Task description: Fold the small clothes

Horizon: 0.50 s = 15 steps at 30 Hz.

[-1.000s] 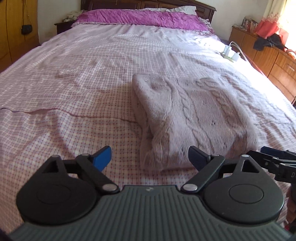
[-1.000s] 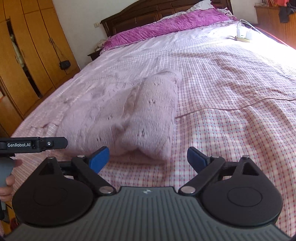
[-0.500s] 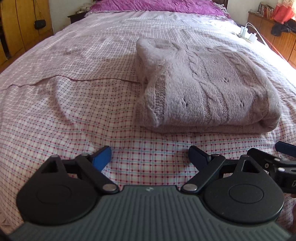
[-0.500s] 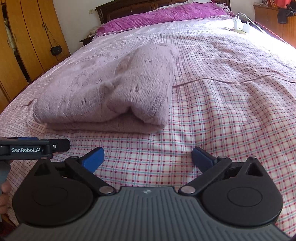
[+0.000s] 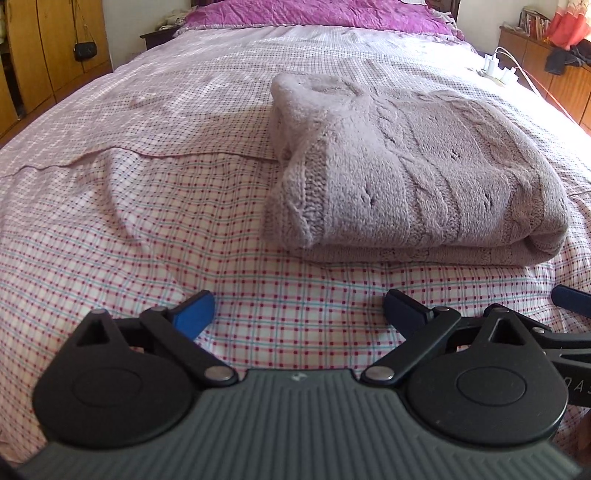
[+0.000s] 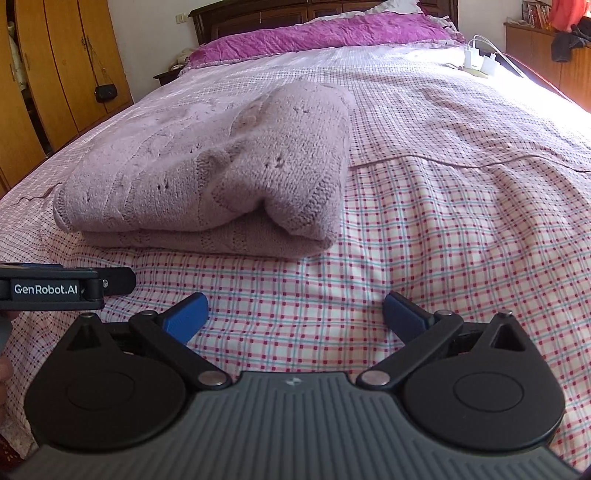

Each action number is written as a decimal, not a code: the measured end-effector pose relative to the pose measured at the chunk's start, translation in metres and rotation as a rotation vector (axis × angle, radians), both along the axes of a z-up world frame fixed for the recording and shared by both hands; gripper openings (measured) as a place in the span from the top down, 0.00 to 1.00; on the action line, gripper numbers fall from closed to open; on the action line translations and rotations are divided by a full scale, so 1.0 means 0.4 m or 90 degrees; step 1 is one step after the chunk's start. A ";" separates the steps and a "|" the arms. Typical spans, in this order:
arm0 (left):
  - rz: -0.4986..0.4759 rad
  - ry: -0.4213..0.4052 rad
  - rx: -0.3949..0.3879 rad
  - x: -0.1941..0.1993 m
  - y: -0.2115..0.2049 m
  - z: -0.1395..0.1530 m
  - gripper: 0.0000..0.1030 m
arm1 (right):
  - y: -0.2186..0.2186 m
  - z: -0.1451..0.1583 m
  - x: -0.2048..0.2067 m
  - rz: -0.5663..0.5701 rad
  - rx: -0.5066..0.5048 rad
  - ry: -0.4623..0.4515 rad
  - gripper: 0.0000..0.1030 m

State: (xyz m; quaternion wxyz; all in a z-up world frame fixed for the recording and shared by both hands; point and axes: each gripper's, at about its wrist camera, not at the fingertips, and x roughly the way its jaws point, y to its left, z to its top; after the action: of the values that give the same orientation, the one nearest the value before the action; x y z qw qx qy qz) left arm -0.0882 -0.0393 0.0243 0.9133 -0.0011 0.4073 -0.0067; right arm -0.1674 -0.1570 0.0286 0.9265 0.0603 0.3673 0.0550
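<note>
Left wrist view: the left tongs (image 5: 298,310) are hovering over the checked bedsheet (image 5: 147,229) near the foot edge of the bed, blue pads spread wide, nothing between them. Just ahead, the mauve knitted sweater (image 5: 424,177) is lying folded into a thick rectangle — cable-knit face up, one ribbed hem edge curling over at its near-left corner. It is sitting towards the foot end of the bed, flat on the sheet, apart from both tools.

Right wrist view: the right tongs (image 6: 294,312) are likewise standing spread, holding nothing, hanging over bare sheet beside the sweater's near-right corner. The sweater (image 6: 207,173) is appearing ahead and to the left here, its layers stacked, the folded edge facing the foot of the bed. The other tool's black arm with white lettering is poking in from the left edge of this view.

Background — a purple pillow cover (image 6: 317,35) is running across the head end; a white power strip with a cable (image 6: 480,61) is lying near the bed's right edge; a wooden wardrobe (image 6: 55,74) is standing beyond the left edge, a small black bag (image 6: 105,92) hanging on it.
</note>
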 end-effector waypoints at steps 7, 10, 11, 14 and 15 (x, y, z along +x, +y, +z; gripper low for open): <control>0.001 0.001 -0.001 0.004 0.001 0.000 0.02 | 0.003 -0.002 0.001 -0.003 -0.002 0.000 0.00; 0.000 0.000 0.001 0.005 0.000 -0.002 0.02 | 0.000 -0.002 0.002 -0.008 0.004 0.000 0.00; -0.001 0.000 0.003 0.006 -0.001 -0.002 0.02 | -0.001 -0.002 0.003 -0.009 0.004 0.000 0.00; -0.002 0.003 0.004 0.009 -0.002 -0.004 0.01 | -0.001 -0.003 0.005 -0.009 0.004 0.000 0.00; -0.001 0.005 0.003 0.010 -0.001 -0.003 0.01 | -0.001 -0.002 0.005 -0.009 0.004 0.000 0.00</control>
State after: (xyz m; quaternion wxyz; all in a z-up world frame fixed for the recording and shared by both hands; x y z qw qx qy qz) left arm -0.0840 -0.0397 0.0230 0.9117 0.0011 0.4107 -0.0068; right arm -0.1652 -0.1575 0.0277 0.9267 0.0657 0.3666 0.0495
